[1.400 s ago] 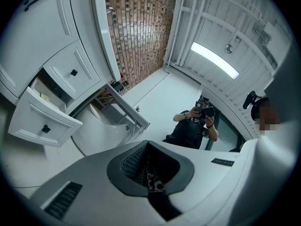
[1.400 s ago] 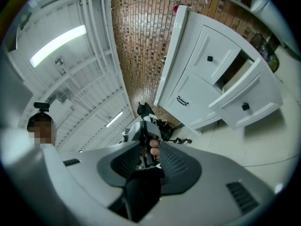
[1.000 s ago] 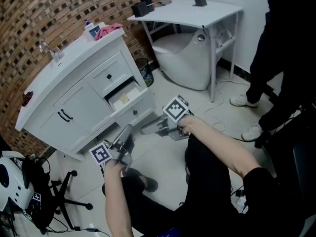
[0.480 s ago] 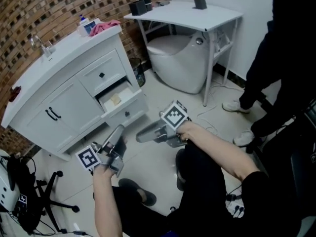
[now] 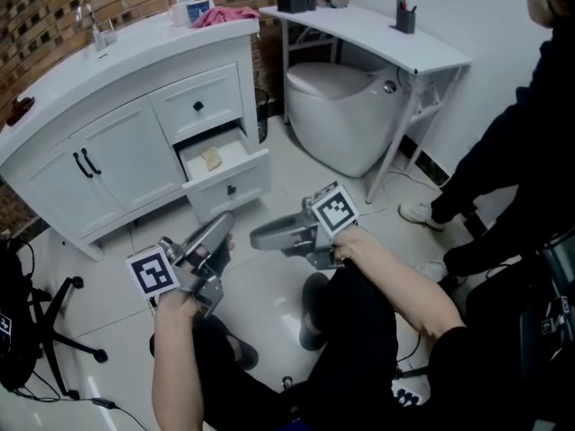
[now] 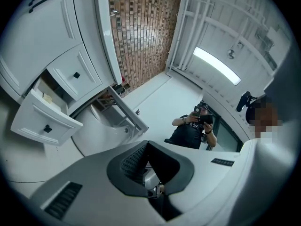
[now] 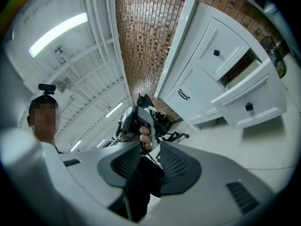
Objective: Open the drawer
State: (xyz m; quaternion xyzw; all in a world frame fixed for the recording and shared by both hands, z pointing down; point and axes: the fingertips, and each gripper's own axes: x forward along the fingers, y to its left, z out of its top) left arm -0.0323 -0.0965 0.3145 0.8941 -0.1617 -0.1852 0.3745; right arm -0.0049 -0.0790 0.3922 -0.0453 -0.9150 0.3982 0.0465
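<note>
Left tongs, closed on nothing, and right tongs, parted and empty, hang clear of the drawer, which juts from the cabinet below the worktop's right end just as far as a second ago, so the opening seems finished.

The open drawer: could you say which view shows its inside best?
The head view: it looks down into the drawer, showing a small tan item. The left gripper view shows it small at the edge; the right gripper view shows mainly its front.
</note>
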